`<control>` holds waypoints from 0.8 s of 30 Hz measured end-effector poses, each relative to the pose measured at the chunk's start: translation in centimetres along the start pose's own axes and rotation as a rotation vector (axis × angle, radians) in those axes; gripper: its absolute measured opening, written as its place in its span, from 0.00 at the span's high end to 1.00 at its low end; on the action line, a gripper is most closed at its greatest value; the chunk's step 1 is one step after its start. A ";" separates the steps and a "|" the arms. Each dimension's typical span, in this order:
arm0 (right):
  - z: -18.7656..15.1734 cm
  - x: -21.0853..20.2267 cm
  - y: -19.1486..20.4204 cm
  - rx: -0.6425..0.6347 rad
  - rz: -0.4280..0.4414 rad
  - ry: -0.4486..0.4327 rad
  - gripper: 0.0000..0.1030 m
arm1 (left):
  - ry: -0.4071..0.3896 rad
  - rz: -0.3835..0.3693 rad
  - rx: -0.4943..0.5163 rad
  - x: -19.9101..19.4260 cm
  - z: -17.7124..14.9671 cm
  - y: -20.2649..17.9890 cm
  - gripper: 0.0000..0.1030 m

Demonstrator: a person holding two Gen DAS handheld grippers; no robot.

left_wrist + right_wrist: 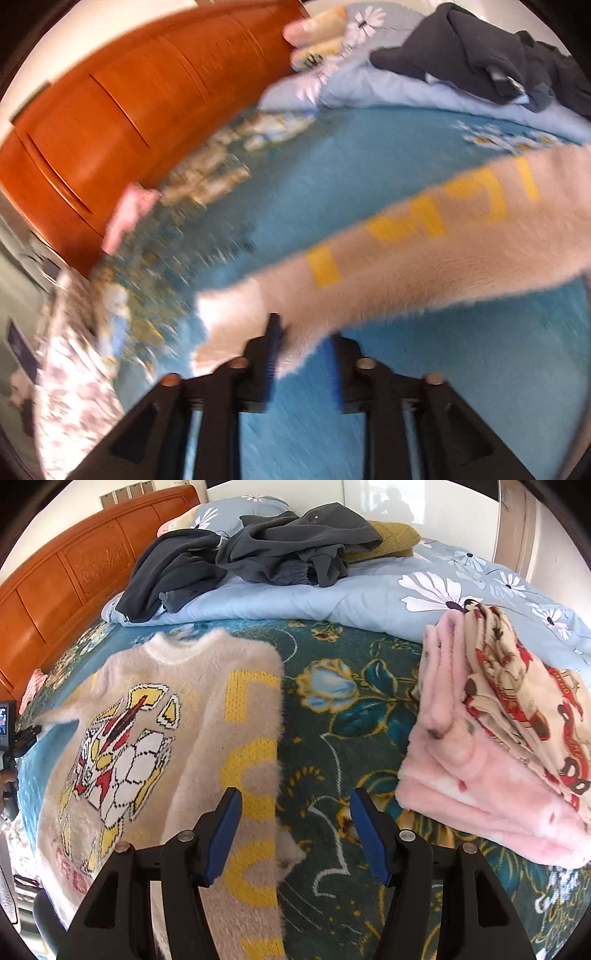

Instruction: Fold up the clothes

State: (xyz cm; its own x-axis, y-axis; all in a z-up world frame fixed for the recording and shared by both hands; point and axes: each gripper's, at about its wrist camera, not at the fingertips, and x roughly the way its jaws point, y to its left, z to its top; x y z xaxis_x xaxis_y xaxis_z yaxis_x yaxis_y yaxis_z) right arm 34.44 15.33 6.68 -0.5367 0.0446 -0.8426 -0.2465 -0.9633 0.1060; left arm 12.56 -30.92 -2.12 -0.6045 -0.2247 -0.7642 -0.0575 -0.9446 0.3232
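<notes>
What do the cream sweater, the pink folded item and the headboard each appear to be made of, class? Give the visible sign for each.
Cream sweater: a fuzzy knit, probably mohair-like or synthetic yarn; fine hairs stand off its edges.
Pink folded item: plush fleece, probably; soft matte pile, thick rounded folds.
Headboard: wood or wood veneer with a glossy orange-brown varnish; carved panels and sheen show.

2 low wrist views across the bed toward the headboard [66, 572], sharing the sweater [177, 738].

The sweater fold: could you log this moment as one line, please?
left gripper: shut on sweater sleeve | right gripper: open | sweater: right sleeve folded in
</notes>
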 end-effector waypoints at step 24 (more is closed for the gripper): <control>-11.4 -2.8 -1.9 0.159 0.158 0.172 0.52 | -0.013 -0.631 -0.508 -14.7 -9.7 -11.7 0.39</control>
State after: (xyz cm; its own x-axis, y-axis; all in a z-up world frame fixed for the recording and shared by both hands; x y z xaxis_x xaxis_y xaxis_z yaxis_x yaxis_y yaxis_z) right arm 45.61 14.03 2.77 -0.4373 -0.1612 -0.8847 -0.3016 -0.9005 0.3132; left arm 29.86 -18.88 -0.10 -0.5884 0.3868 -0.7101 -0.0252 -0.8865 -0.4621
